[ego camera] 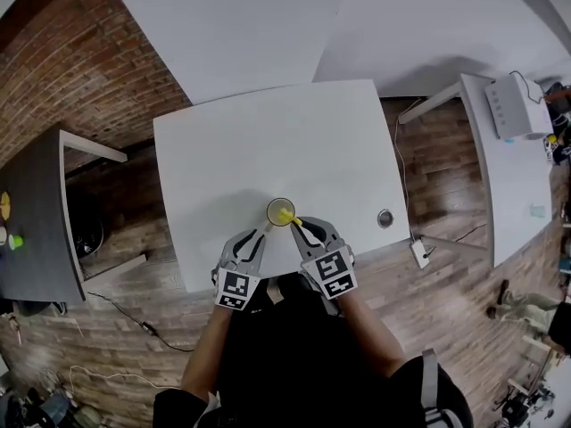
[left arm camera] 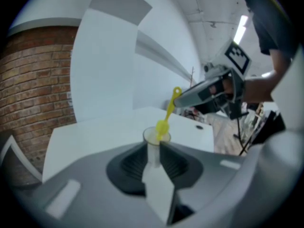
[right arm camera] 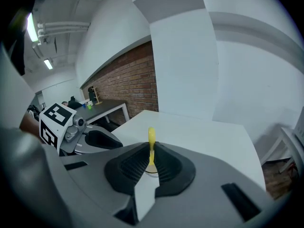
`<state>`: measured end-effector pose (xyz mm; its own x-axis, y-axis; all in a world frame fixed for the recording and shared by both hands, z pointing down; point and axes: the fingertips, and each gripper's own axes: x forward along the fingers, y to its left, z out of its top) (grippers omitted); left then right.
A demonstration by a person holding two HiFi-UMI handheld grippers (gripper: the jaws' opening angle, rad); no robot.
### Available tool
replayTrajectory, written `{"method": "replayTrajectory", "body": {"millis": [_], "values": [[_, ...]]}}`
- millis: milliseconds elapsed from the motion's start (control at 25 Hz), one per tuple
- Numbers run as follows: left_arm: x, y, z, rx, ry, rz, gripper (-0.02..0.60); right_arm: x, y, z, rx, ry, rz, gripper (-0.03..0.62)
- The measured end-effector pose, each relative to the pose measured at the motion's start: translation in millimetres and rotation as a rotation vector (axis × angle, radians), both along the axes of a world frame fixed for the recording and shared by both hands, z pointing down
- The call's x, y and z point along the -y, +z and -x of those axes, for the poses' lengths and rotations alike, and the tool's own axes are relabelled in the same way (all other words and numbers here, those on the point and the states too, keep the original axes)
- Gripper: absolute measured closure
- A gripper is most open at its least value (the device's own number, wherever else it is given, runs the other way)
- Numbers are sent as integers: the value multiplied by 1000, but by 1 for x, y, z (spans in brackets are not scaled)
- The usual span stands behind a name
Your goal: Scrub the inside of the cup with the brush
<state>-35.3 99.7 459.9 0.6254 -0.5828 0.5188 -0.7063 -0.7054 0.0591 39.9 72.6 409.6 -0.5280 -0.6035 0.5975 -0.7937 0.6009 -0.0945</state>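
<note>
Left tool (ego camera: 264, 230) pinches the cup (ego camera: 279, 212); right tool (ego camera: 298, 225) pinches the yellow brush (left arm camera: 169, 109), head inside cup.

**A:** What sort of place was that?

**B:** Looked like an office or lab space to me. Brick wall (ego camera: 71, 78), wood floor (ego camera: 446, 283), plain white tables (ego camera: 268, 141), a dark desk (ego camera: 36, 212), loose cables (ego camera: 125, 315), tube lights (right arm camera: 32, 27) overhead.

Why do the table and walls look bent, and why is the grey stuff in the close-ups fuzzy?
Head view: a wide lens bends the white rectangular table; light is even. Left gripper view: dark corners, the ceiling strip light glares, the left gripper blurs close to the lens, the small clear cup is sharper. Right gripper view: same dark rim, curved walls; right gripper soft, thin yellow brush clearer.
</note>
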Motion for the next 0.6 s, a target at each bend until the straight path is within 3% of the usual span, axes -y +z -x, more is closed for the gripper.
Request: {"method": "replayTrajectory", "body": {"millis": [320,600], "values": [[12,-41,3,-61,-52,-73,577,-3,-30,-7,27,26,-35,565],[19,-89,5,-100,-126,-175,578,-8,-53,-14,69,51,-70,565]]}}
